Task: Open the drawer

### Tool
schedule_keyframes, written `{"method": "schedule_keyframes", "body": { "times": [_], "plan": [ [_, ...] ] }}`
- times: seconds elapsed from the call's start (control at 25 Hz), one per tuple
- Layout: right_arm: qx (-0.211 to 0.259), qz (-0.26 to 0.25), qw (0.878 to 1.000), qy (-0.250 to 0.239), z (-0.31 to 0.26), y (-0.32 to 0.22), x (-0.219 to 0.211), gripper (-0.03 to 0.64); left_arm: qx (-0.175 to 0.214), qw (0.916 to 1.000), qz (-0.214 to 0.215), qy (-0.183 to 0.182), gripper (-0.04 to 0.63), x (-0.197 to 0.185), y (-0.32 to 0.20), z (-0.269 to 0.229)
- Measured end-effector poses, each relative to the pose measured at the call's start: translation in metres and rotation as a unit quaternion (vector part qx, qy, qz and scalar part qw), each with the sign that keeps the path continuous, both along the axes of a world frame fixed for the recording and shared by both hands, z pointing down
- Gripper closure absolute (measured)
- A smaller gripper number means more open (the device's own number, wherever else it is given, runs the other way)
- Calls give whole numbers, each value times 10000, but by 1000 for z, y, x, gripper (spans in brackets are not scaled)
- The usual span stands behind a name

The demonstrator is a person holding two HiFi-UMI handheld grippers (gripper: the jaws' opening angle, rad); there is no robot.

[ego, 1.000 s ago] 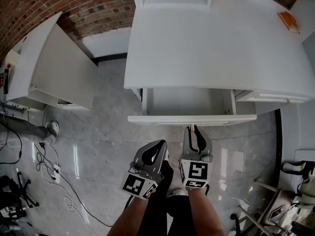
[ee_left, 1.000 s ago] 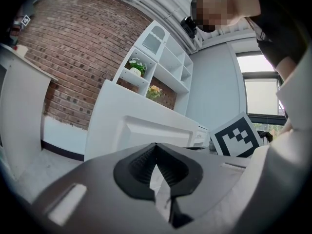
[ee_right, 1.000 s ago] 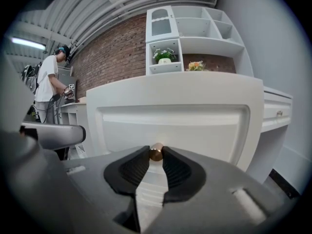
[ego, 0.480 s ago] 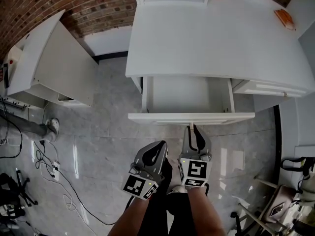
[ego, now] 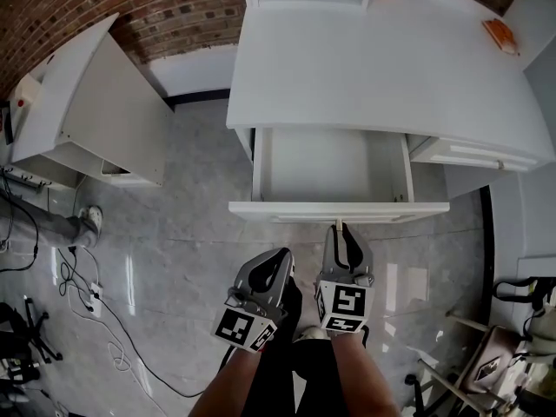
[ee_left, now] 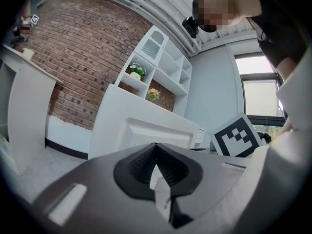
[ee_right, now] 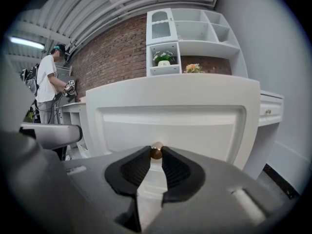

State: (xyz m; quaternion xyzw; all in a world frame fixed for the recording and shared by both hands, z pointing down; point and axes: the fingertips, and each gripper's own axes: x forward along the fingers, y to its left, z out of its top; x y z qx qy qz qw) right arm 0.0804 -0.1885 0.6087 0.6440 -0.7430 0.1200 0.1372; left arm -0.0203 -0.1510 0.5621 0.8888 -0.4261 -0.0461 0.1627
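Note:
The white desk [ego: 382, 68] has its middle drawer [ego: 339, 209] pulled well out, with a bare white inside. In the right gripper view, a small brass knob [ee_right: 156, 151] on the drawer front [ee_right: 170, 116] sits pinched between the dark pads. My right gripper [ego: 340, 226] reaches the middle of the drawer front; its jaws have just been closing, and they are shut on the knob. My left gripper [ego: 282, 254] hangs to its left, short of the drawer, shut on nothing. In the left gripper view its tips [ee_left: 156, 146] meet in front of the drawer front [ee_left: 156, 130].
A second drawer [ego: 469, 156] at the desk's right stands slightly out. A white side table [ego: 87, 102] is at the left, with cables [ego: 95, 320] on the grey floor. An orange thing [ego: 501, 33] lies on the desk. A person [ee_right: 48, 87] stands far left.
The drawer has slid further out of the desk, and more of its inside shows. Both grippers have drawn back with it, the right one still at the knob.

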Motion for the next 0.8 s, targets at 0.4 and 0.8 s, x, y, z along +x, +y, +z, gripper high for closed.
{"method": "schedule_keyframes", "body": {
  "times": [0.4, 0.8],
  "plan": [
    [-30, -28, 10000, 32, -1, 26, -2, 545, 55, 10000, 8, -42, 592, -3, 16, -4],
    [-88, -85, 9999, 73, 0, 61, -3, 545, 123, 9998, 9, -125, 592, -1, 49, -9]
  ]
}}
